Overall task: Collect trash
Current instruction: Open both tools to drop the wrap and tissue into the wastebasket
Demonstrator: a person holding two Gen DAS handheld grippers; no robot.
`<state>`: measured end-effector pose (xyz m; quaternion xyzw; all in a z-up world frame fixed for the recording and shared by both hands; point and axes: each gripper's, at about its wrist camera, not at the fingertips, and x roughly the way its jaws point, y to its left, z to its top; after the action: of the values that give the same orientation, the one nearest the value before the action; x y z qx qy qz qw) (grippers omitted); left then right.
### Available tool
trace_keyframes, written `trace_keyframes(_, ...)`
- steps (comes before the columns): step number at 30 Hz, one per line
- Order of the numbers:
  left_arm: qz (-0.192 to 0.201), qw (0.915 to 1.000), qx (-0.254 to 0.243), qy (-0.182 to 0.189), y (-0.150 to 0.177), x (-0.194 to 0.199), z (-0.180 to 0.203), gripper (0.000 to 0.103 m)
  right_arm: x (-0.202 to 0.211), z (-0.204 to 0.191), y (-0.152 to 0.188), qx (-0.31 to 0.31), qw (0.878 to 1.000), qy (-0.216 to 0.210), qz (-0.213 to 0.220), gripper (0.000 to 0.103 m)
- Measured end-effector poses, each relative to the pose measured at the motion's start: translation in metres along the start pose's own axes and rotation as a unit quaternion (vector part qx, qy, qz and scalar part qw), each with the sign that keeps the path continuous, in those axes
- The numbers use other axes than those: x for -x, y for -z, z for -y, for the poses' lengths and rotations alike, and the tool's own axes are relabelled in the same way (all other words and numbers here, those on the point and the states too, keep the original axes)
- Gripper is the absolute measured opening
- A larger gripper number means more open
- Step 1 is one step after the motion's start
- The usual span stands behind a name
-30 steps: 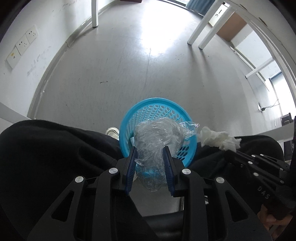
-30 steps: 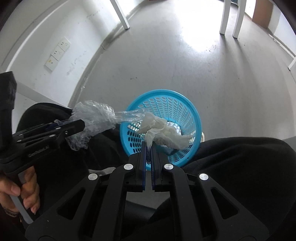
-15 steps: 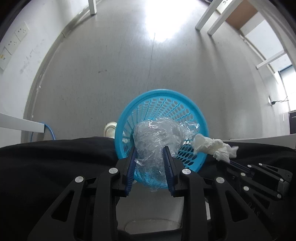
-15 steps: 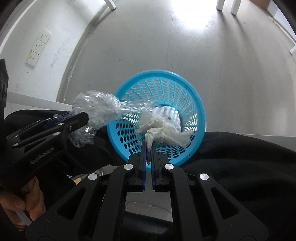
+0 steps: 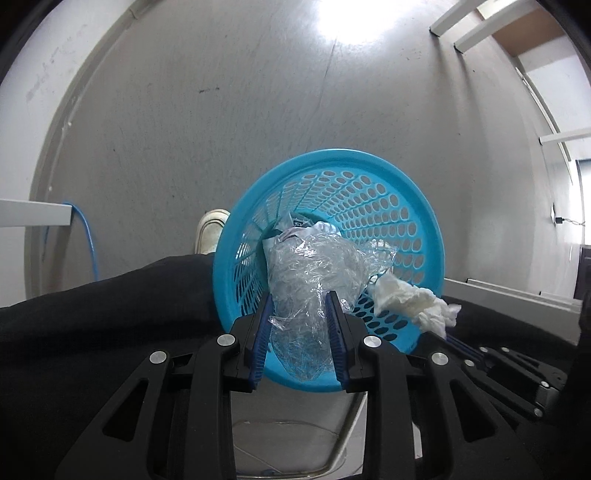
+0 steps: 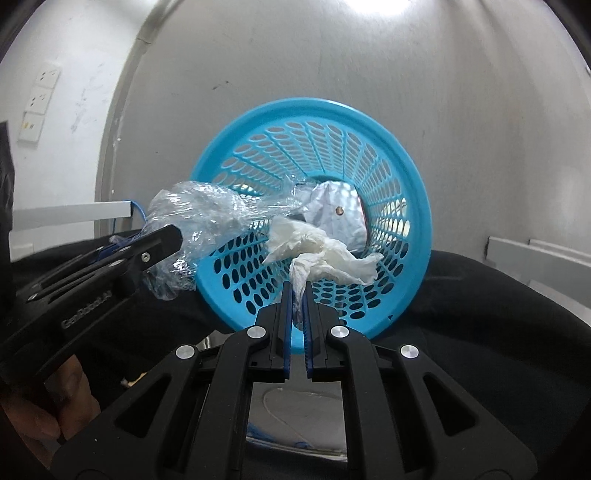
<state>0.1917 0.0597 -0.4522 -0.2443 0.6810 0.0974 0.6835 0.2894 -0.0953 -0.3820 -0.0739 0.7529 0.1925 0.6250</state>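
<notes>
A round blue perforated basket (image 5: 417, 206) (image 6: 406, 158) stands on the grey floor below both grippers. My left gripper (image 5: 299, 301) is shut on a crumpled wad of clear plastic wrap (image 5: 314, 273) (image 6: 195, 214), held above the basket's near rim. My right gripper (image 6: 295, 291) is shut on a crumpled white tissue (image 6: 325, 254) (image 5: 410, 301), which hangs over the basket's opening. Inside the basket lies some crumpled whitish trash (image 6: 332, 214). The left gripper (image 6: 162, 240) also shows at the left of the right wrist view.
A person's black-clad legs (image 5: 92, 325) (image 6: 498, 314) flank the basket, and a white shoe (image 5: 210, 230) rests on the floor beside it. A blue cable (image 5: 86, 236) hangs by the left wall. White furniture legs (image 5: 461, 26) stand at the far right.
Both grippers have come down toward the basket and tilted more steeply, so it looks much larger. The plastic wrap and the tissue are still held.
</notes>
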Motion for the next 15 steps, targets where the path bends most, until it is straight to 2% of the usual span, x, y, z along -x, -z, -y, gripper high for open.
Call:
trace_keyframes(4, -0.009, 0.9999, 0.009, 0.011, -0.005, -0.007, -0.001, 0.028, -0.016, 0.016, -0.01, -0.043, 0.999, -0.024, -0.02, 0.006)
trace_keyframes(9, -0.005, 0.9993, 0.015, 0.034, -0.01, -0.008, 0.001, 0.031, -0.023, 0.016, -0.014, -0.043, 0.999, -0.014, -0.021, 0.006)
trace_keyframes(10, -0.002, 0.9992, 0.015, 0.037, -0.01, -0.007, 0.002, 0.038, -0.023, 0.017, -0.015, -0.046, 0.999, -0.015, -0.02, 0.012)
trace_keyframes(11, 0.002, 0.999, 0.017, 0.042, -0.011, -0.006, 0.002, 0.05, -0.023, 0.019, -0.016, -0.05, 0.998, -0.018, -0.02, 0.017)
trace_keyframes(12, 0.006, 0.9989, 0.02, 0.043, -0.012, -0.006, 0.002, 0.054, -0.022, 0.02, -0.015, -0.053, 0.998, -0.02, -0.019, 0.024)
trace_keyframes(13, 0.01, 0.9987, 0.024, 0.043, -0.013, -0.006, 0.001, 0.056, -0.021, 0.021, -0.016, -0.055, 0.998, -0.02, -0.018, 0.028)
trace_keyframes(15, 0.01, 0.998, 0.038, 0.049, -0.014, -0.006, -0.003, 0.056, -0.02, 0.022, -0.016, -0.057, 0.998, -0.019, -0.016, 0.028)
